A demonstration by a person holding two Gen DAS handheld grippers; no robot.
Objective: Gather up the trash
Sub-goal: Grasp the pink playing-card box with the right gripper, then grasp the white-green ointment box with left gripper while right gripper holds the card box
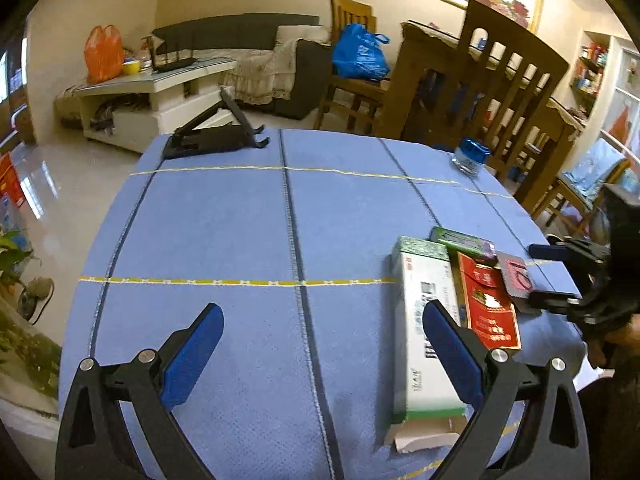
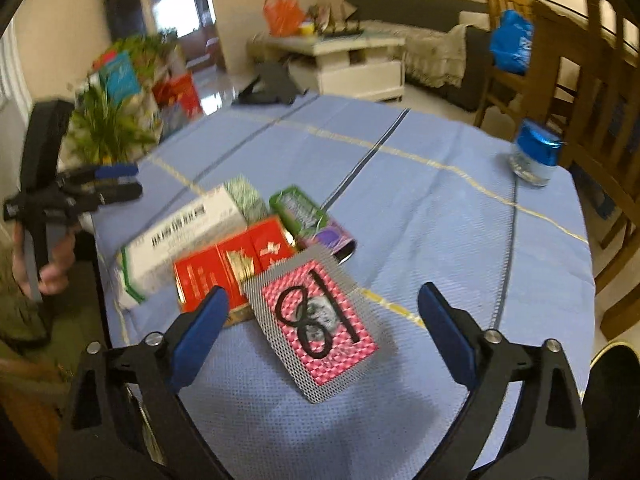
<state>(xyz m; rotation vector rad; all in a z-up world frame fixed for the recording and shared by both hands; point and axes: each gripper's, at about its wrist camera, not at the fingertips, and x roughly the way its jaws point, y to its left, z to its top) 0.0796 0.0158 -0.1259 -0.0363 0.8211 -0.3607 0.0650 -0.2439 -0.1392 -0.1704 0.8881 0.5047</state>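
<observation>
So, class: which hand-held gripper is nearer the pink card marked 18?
Right. The right hand-held gripper is open with the pink card between its fingers. The left hand-held gripper, also open, sits beyond the white box.

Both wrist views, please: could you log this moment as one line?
left gripper: open, empty | right gripper: open over pink card | boxes: on table

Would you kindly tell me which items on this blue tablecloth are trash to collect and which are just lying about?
Trash:
long white-and-green carton
flat red cardboard packet
small green-and-purple box
pink-and-grey patterned card

Lying about:
blue-capped glass jar
black folding stand
</observation>
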